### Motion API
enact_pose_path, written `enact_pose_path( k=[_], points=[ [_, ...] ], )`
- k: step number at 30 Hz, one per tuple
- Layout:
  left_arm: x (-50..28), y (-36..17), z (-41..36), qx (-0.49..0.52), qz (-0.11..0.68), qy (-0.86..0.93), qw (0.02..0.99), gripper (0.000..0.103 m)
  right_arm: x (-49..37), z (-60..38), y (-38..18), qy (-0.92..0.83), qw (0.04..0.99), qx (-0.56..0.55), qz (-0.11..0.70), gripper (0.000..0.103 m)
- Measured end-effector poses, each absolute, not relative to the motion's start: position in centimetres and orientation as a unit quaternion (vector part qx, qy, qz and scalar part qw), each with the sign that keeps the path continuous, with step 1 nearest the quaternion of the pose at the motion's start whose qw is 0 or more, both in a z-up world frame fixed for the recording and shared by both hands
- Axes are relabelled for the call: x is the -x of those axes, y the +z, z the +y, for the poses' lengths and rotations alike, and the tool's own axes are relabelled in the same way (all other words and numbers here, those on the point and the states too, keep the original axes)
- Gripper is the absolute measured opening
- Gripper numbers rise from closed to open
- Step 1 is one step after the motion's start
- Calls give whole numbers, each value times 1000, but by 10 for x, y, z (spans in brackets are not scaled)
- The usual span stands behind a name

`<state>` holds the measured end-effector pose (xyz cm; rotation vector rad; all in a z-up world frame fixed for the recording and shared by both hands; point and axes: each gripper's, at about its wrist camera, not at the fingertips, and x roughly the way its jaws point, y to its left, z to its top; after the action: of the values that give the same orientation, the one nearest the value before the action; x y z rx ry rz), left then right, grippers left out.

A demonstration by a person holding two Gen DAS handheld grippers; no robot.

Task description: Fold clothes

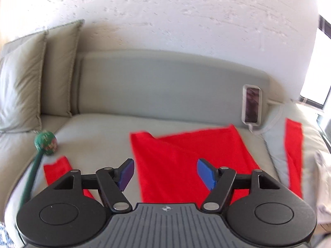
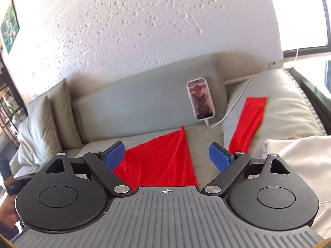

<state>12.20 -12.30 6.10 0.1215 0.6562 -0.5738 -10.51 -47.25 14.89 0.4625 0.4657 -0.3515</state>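
Grey sofa cushions point(image 1: 99, 128) under a rough white wall point(image 1: 186, 10) carry the work; the red garment point(image 1: 182, 161) lies spread on the seat at twelve o'clock of both tools, one sleeve point(image 2: 248, 122) trailing up over the pale cushion point(image 2: 289, 107) at two o'clock. Your left tongs point(image 1: 165, 174) stand wide and hold nothing; your right tongs point(image 2: 166, 158) likewise, blue pads well apart above the cloth. My judgement: pick an edge, not the middle; take the near hem corners with both tools at once, lift evenly, and lay the fold flat so no crease drags. Mind the phone point(image 2: 201, 99) and its cable point(image 2: 231, 107) against the backrest at one o'clock. The garment's near edge is hidden under both tool bodies; a red scrap point(image 1: 56, 169) at ten o'clock may be the other sleeve; the green ball on a stick point(image 1: 45, 143) is blurred.
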Motion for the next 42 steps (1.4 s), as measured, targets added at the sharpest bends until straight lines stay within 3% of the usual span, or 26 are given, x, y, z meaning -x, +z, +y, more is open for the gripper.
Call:
enact_pose_path(
  k=[2, 5, 9, 15, 24, 27, 38, 39, 41, 42],
  points=[
    [-100, 47, -136, -62, 332, -296, 894, 67, 118, -481, 158, -192, 929, -228, 221, 88],
    [-87, 27, -148, -38, 341, -309, 887, 67, 125, -497, 165, -203, 926, -242, 207, 65],
    [-83, 18, -165, -3, 336, -286, 897, 67, 99, -511, 167, -210, 926, -228, 216, 57],
    [-112, -5, -186, 35, 356, -281, 891, 67, -4, -538, 135, -240, 903, -211, 287, 59],
    [-155, -75, -171, 121, 396, -252, 875, 64, -137, -640, 34, -354, 831, -237, 357, 56],
    [-160, -91, -173, 149, 409, -262, 861, 63, -171, -666, 5, -397, 808, -215, 378, 47],
    [-145, -106, -208, 149, 429, -332, 827, 63, -228, -704, -56, -514, 726, -151, 432, 54],
    [-143, -105, -208, 147, 428, -332, 828, 63, -229, -701, -57, -514, 727, -136, 436, 50],
    [-140, -102, -207, 144, 422, -331, 832, 63, -227, -698, -54, -515, 728, -123, 435, 29],
    [-139, -99, -206, 142, 417, -330, 835, 63, -221, -699, -50, -517, 731, -130, 427, 4]
  ],
)
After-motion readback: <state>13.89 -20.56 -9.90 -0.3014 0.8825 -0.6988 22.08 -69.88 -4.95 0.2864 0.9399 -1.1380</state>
